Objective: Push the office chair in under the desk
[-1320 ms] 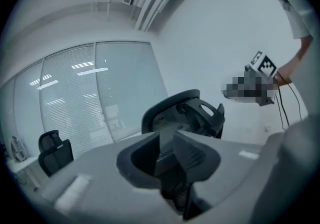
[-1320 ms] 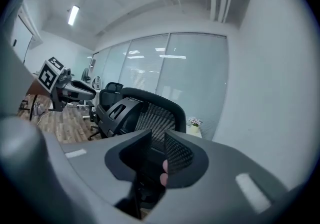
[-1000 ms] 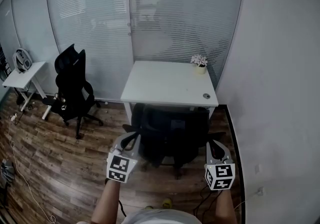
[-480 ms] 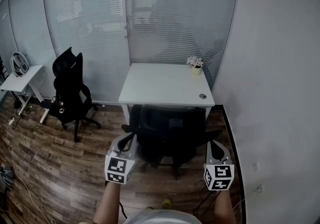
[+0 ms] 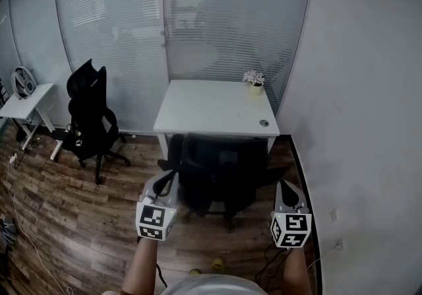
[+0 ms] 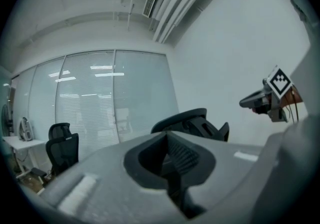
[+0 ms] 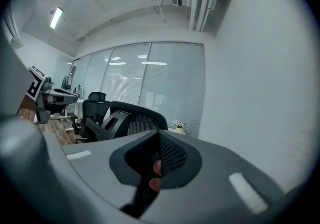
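Head view first: the black office chair (image 5: 221, 171) stands with its backrest toward the person and its front tucked beneath the near edge of the white bench (image 5: 214, 105). The left tongs (image 5: 163, 180) hover just beside the chair's left side, and the right tongs (image 5: 285, 188) are near its right armrest. Whether either touches the chair, this view cannot tell.

Over to the left gripper view: those tongs are pressed together with nothing between them, and the chair's curved backrest rises ahead, slightly right. The right gripper view shows the same on its side, tongs closed and empty, backrest ahead to the left.

In both gripper views the chair hides the bench top. Only a small potted plant (image 7: 177, 125) peeps past the backrest in the right one. A second black chair (image 5: 89, 119) stands well off to the left on the wooden floor (image 5: 79, 221).
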{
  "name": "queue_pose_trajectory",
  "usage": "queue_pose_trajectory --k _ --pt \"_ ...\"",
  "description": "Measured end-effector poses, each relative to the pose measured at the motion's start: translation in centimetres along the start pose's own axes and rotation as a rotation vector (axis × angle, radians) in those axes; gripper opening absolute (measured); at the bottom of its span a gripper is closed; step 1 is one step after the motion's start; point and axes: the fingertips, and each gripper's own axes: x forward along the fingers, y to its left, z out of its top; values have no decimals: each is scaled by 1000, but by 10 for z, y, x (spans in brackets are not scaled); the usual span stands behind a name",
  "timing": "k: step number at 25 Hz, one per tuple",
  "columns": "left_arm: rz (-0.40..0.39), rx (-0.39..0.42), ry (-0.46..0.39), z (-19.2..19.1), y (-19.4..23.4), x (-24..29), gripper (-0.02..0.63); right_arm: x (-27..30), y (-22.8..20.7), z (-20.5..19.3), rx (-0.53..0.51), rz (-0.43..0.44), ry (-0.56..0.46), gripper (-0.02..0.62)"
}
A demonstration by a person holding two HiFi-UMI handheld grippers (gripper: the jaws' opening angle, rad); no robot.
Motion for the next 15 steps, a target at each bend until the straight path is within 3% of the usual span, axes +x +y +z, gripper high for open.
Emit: queue_pose_trajectory --k 15 --pt "19 3 -14 6 4 1 -2 2 -11 7 1 -12 -19 2"
